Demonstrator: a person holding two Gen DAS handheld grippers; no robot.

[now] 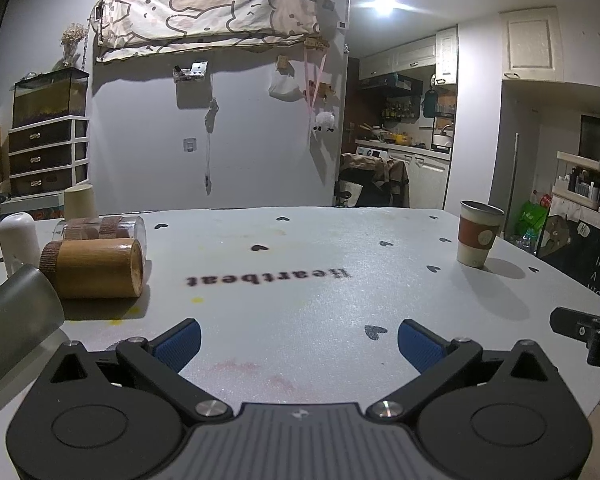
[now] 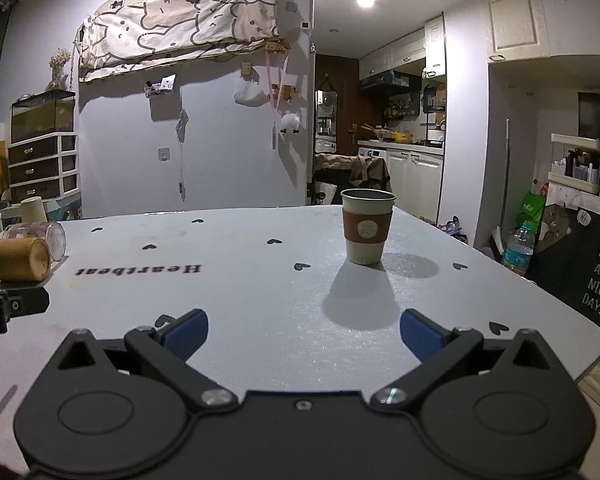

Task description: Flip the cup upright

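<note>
A paper cup with a brown sleeve stands upright, mouth up, on the white table. It is ahead and slightly right of my right gripper, which is open and empty, well short of the cup. In the left wrist view the cup is at the far right. My left gripper is open and empty over the table's near middle. Part of the right gripper shows at the right edge of the left wrist view.
At the table's left lie a wooden cylinder cup on its side, a clear glass on its side, a grey cup, a white bottle and a cream cup. A water bottle stands beyond the right table edge.
</note>
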